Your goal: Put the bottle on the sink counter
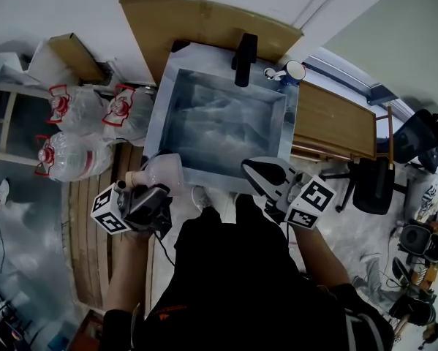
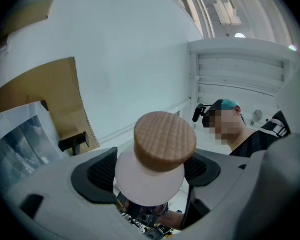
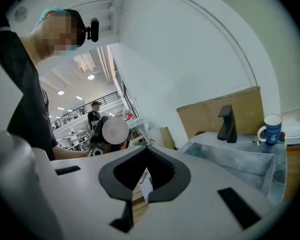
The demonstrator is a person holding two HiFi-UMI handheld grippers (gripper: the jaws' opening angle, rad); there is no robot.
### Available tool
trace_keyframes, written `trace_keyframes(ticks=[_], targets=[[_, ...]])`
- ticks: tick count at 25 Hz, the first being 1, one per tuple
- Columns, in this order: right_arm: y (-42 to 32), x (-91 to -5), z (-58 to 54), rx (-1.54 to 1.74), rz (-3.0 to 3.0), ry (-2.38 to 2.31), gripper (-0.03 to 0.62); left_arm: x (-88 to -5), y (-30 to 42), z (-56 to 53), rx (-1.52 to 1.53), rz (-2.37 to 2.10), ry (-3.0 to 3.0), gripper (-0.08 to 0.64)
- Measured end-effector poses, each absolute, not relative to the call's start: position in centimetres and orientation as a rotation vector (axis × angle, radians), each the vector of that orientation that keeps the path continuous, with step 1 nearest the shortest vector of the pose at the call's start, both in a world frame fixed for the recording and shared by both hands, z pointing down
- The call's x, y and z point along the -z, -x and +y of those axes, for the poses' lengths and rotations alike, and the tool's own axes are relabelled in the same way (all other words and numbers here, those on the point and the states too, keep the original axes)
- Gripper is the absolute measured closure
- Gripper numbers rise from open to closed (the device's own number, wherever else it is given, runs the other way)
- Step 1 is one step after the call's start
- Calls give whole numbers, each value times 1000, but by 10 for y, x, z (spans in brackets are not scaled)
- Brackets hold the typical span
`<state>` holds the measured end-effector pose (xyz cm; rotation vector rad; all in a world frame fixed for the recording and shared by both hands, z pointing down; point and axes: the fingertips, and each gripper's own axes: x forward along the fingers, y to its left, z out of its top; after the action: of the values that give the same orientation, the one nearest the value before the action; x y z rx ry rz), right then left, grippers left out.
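Note:
A translucent white bottle (image 1: pixel 164 172) with a brown ribbed cap lies sideways in my left gripper (image 1: pixel 153 192), just off the front left corner of the steel sink (image 1: pixel 286 134). In the left gripper view the jaws are shut on the bottle (image 2: pixel 157 166) below its cap, and the left gripper (image 2: pixel 151 181) points up toward the white wall. My right gripper (image 1: pixel 254 170) hovers over the sink's front right rim. Its jaws meet at the tips with nothing between them (image 3: pixel 145 149). From there the bottle's round base (image 3: pixel 114 131) shows to the left.
A black faucet (image 1: pixel 245 58) and a blue-and-white mug (image 1: pixel 295 72) stand at the sink's far edge, with cardboard (image 1: pixel 197 24) behind. A wooden counter (image 1: pixel 335 126) lies right of the sink. Large water jugs (image 1: pixel 69 152) sit at the left, an office chair (image 1: pixel 372 185) at the right.

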<state>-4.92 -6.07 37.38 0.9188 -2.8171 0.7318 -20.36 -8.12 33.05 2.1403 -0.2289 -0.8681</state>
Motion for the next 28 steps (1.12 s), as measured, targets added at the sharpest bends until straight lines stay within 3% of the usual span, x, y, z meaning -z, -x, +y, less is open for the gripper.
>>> trace_keyframes(ticks=[28], targets=[[-37,-413,-204,-813,-2872,-691,588,-411,115,-271,603,-569,-2199,181]])
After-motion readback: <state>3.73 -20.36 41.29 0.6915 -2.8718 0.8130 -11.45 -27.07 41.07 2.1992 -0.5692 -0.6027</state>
